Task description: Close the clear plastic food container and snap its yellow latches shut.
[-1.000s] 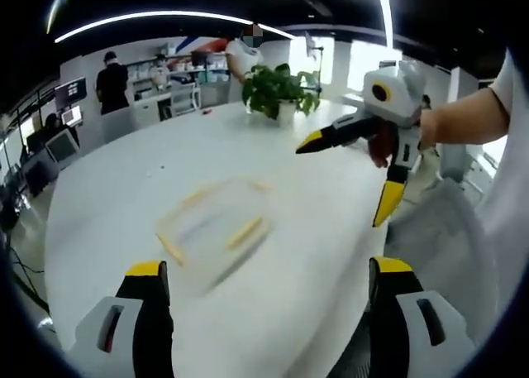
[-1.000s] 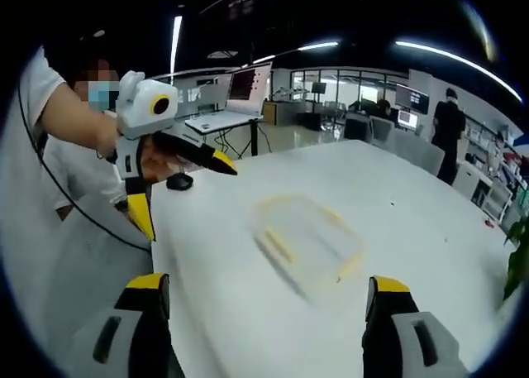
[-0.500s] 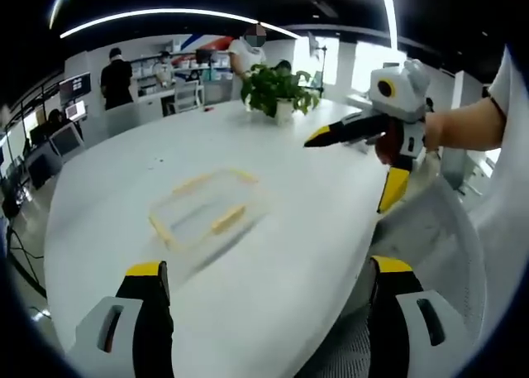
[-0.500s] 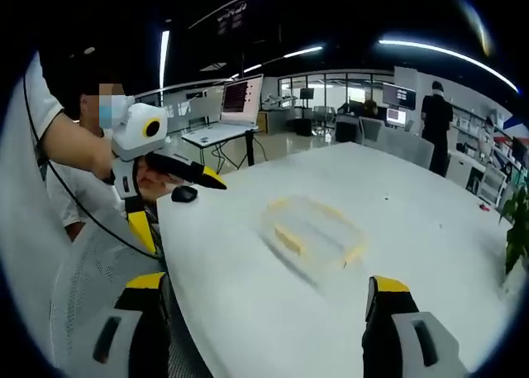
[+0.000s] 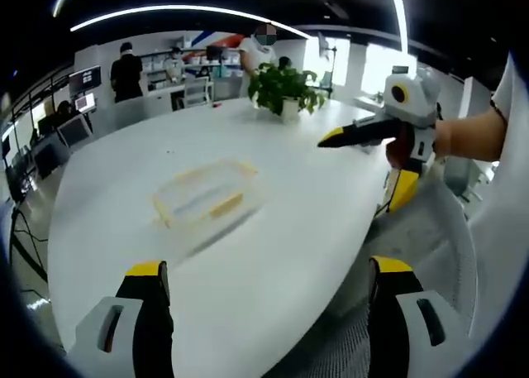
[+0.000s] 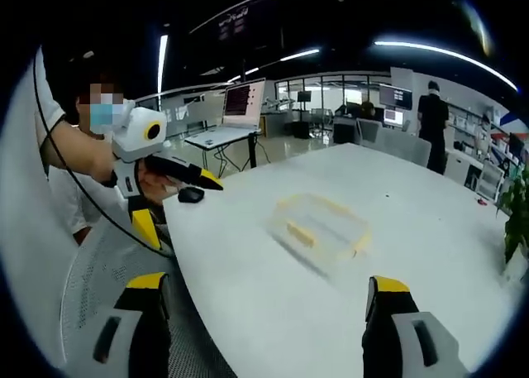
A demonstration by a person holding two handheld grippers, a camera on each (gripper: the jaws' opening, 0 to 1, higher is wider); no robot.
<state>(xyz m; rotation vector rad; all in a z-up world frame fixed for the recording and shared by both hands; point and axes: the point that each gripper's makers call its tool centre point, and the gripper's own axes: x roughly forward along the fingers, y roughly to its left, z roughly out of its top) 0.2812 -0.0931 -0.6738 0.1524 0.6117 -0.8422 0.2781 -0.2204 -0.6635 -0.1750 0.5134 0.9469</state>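
a clear container (image 5: 205, 198) with yellow latches (image 5: 225, 205) is seen lying on a large white table (image 5: 281, 229), well in from its edges, with its lid resting on top. whether the latches are snapped down cannot be told, as the container is blurred. in the right gripper view the same container (image 6: 321, 229) is found near the middle of the table (image 6: 248, 287), a yellow latch (image 6: 300, 235) showing on its near side.

the left gripper (image 5: 263, 312) is held off the near edge of the table, its yellow-tipped jaws spread wide and nothing between them. the right gripper (image 6: 263, 312) is likewise held back from the table edge, jaws spread wide and empty. each gripper is also seen from the other's camera, gripped by a hand beside the table edge: the right gripper (image 5: 372, 167) with jaws parted, the left gripper (image 6: 178, 200) the same.

a potted plant (image 5: 284, 88) stands near the far edge of the table. a laptop (image 6: 234, 113) is seen on a desk beyond, and a black mouse (image 6: 191, 194) lies at the table's edge. people stand in the background.
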